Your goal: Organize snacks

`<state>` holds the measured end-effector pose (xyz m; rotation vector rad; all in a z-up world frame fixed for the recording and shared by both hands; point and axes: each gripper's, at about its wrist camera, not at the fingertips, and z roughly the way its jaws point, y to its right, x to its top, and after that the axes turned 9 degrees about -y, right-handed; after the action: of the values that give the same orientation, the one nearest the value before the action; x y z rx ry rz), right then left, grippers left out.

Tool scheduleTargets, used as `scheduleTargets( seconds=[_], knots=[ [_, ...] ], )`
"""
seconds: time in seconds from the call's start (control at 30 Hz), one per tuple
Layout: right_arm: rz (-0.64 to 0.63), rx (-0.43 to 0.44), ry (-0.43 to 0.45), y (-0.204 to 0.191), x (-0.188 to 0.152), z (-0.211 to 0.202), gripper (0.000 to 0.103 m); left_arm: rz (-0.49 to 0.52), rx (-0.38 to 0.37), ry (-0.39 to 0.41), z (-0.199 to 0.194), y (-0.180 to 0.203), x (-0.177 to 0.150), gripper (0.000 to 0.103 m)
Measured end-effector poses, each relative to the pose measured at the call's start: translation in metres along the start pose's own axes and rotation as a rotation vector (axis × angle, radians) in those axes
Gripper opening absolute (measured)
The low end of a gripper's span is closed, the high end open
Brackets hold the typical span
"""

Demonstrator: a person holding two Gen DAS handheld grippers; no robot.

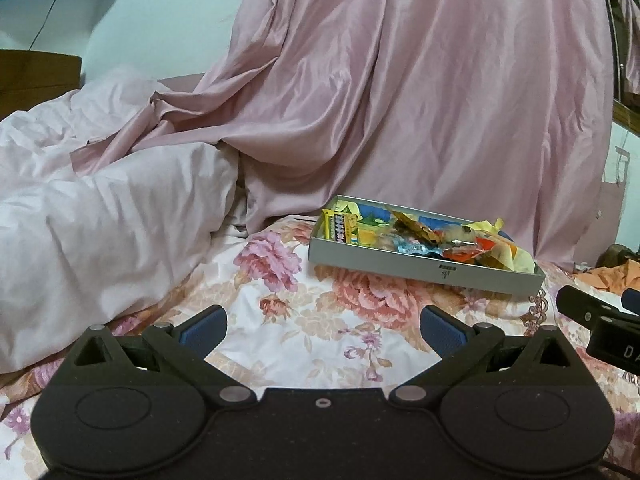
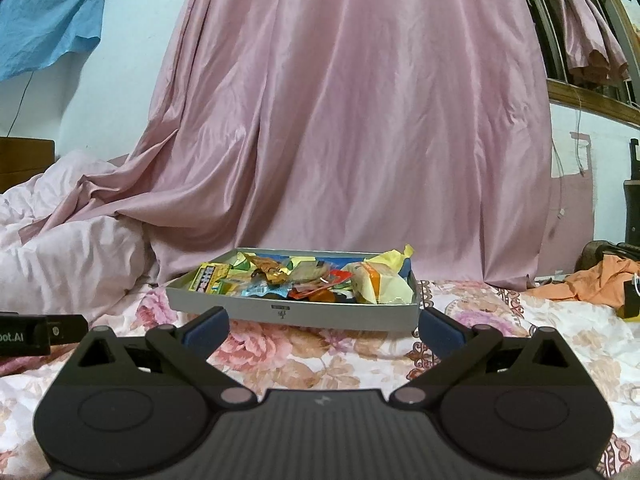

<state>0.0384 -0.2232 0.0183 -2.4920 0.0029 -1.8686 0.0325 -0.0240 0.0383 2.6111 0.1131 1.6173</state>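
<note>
A shallow grey box (image 1: 400, 265) (image 2: 248, 307) lies on a floral bedsheet, filled with several mixed snack packets (image 1: 420, 236) (image 2: 304, 280): a yellow pack at its left end, orange, blue and pale yellow wrappers toward the right. My left gripper (image 1: 324, 330) is open above the sheet, short of the box and left of its middle, holding nothing. My right gripper (image 2: 322, 330) is open just in front of the box's near wall, empty too. Each gripper's body shows at the edge of the other's view, the right one (image 1: 600, 320) and the left one (image 2: 36, 334).
A pink satin curtain (image 2: 352, 120) hangs right behind the box and spills onto the bed. A rumpled pale quilt (image 1: 100, 220) is heaped at the left. Orange cloth (image 2: 600, 280) lies at the right. The floral sheet (image 1: 304, 320) stretches between grippers and box.
</note>
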Motion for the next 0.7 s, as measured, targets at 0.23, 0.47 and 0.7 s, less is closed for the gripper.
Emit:
scheduleTargets(
  seconds=[0.23,0.47,0.7],
  knots=[
    [-0.005,0.008,0.003,-0.008,-0.006,-0.007,0.103,0.0,-0.01,0.005,0.001,-0.003,-0.003,0.102],
    [-0.006,0.027,-0.009,-0.013,-0.013,-0.004,0.103,0.018,0.003,-0.009,0.008,-0.003,-0.009,0.102],
    [0.016,0.029,-0.041,-0.012,-0.019,0.008,0.103,0.02,0.012,-0.029,0.015,-0.005,-0.014,0.102]
  ],
)
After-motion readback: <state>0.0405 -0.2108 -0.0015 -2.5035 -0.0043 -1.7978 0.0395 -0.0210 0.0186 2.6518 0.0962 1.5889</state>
